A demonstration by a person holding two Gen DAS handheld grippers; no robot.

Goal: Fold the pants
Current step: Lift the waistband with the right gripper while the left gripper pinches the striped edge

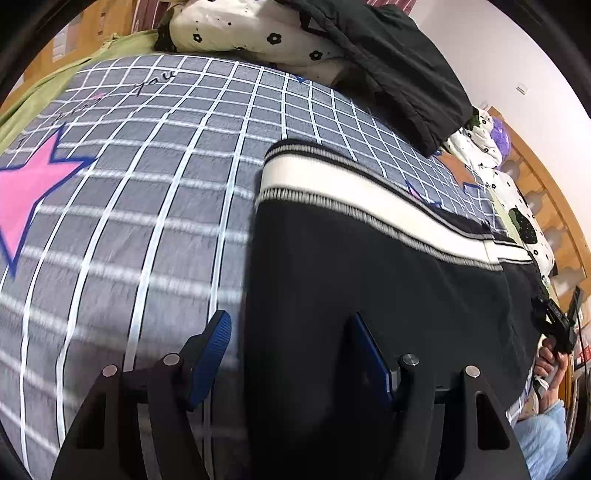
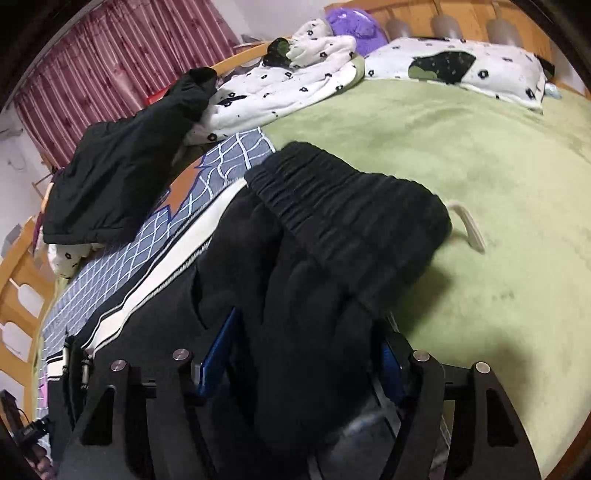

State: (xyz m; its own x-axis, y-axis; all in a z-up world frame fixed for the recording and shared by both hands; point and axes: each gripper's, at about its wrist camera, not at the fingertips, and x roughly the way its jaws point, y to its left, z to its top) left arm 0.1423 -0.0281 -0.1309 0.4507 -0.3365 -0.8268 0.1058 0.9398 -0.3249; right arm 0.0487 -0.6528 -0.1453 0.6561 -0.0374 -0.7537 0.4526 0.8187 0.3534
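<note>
Black pants (image 1: 369, 280) with a white side stripe (image 1: 332, 184) lie on the checked grey bedsheet (image 1: 147, 206). My left gripper (image 1: 291, 354) is open, its jaws straddling the pants' left edge: one blue pad (image 1: 210, 358) over the sheet, the other over the black cloth. In the right wrist view the pants (image 2: 295, 302) end in a ribbed elastic waistband (image 2: 347, 206) with a white drawstring (image 2: 471, 225). My right gripper (image 2: 306, 358) is open, with bunched black cloth lying between its wide-apart jaws.
Another black garment (image 1: 399, 70) lies on a floral white quilt (image 1: 258, 33) at the far side; it also shows in the right wrist view (image 2: 122, 158). A green blanket (image 2: 461, 166), a pillow (image 2: 454, 66) and a wooden bed frame (image 2: 22, 280) surround the pants.
</note>
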